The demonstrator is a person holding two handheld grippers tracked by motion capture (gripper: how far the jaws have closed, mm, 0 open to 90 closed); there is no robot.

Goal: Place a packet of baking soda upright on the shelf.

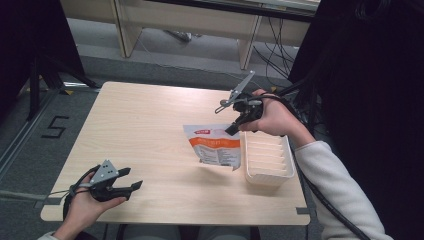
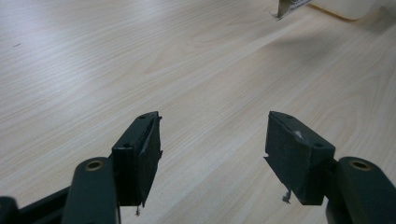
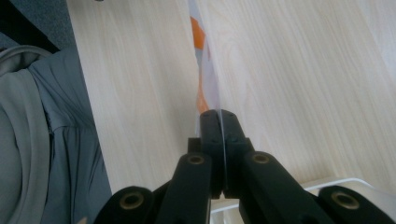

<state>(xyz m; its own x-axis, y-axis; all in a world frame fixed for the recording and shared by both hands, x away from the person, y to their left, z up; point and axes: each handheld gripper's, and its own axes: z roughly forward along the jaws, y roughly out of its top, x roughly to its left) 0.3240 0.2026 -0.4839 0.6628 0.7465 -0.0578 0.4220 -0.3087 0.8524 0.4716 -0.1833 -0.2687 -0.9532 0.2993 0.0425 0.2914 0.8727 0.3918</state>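
The pouch point(image 1: 215, 145) is held pinched at its top edge by the right gripper point(image 1: 234, 129) — hanging over the table, just at nine o'clock of the white tray point(image 1: 270, 162). The left gripper point(image 1: 131, 179) is spread wide, empty — the pouch lies toward its two o'clock.

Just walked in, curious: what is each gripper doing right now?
Left gripper: open, holding nothing, low over the table.
Right gripper: closed on the top edge of the white-and-orange packet, beside the white tray.
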